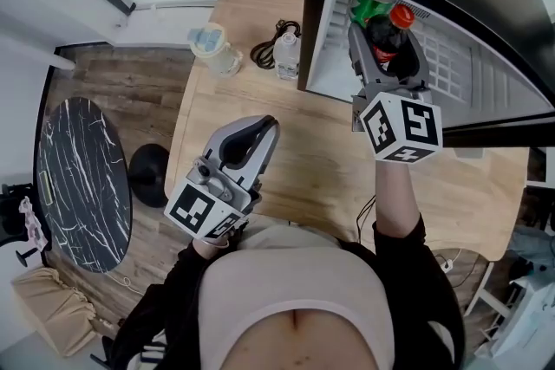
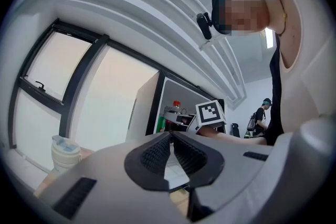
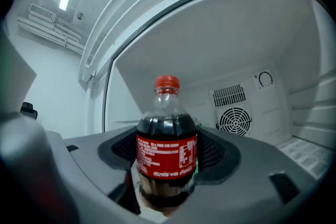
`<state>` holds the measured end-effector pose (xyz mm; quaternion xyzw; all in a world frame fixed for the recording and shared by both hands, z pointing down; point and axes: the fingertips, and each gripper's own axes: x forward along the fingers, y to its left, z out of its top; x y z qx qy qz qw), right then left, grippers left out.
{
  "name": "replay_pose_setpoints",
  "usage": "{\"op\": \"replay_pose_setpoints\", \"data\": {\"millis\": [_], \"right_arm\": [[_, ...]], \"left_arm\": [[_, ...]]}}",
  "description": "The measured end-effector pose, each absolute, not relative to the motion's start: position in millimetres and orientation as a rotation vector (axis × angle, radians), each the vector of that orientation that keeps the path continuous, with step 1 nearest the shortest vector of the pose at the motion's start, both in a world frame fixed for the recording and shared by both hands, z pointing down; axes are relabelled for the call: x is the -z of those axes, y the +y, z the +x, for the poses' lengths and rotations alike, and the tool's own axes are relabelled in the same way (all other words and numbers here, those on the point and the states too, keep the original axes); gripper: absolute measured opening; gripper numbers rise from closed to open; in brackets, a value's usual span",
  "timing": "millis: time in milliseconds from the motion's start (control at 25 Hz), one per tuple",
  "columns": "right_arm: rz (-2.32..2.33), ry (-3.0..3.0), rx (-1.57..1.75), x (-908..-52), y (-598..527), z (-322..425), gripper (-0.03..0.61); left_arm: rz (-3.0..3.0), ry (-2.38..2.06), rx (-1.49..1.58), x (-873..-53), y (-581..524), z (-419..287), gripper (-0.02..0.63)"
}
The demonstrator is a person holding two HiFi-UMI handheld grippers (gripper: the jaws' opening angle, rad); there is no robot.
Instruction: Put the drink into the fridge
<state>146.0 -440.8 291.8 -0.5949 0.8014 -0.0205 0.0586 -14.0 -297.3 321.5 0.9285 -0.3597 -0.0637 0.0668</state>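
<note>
A dark cola bottle [image 3: 166, 152] with a red cap and red label stands upright between the pads of my right gripper [image 3: 167, 157], which is shut on it. In the head view that bottle [image 1: 389, 35] is inside the open small black fridge [image 1: 486, 22], beside a green bottle [image 1: 371, 4]. My right gripper [image 1: 388, 69] reaches into the fridge opening. My left gripper [image 1: 260, 134] hovers over the wooden table near my body, shut with nothing in it; its pads [image 2: 157, 155] meet at the tips.
On the wooden table [image 1: 303, 178] stand a lidded plastic cup [image 1: 212, 48], a small clear water bottle [image 1: 287, 55] and a coiled black cable [image 1: 269, 48]. A round black marble table [image 1: 82, 178] is at the left. The fridge's back wall has a fan grille [image 3: 235, 120].
</note>
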Motion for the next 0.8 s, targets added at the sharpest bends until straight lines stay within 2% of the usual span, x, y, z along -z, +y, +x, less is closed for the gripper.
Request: {"op": "replay_pose_setpoints", "data": {"millis": [800], "right_arm": [[-1.891, 2.374, -0.004, -306.8, -469.8, 149.1, 0.322]], "left_arm": [[2.773, -1.056, 0.18, -329.5, -311.1, -10.9, 0.026]]}}
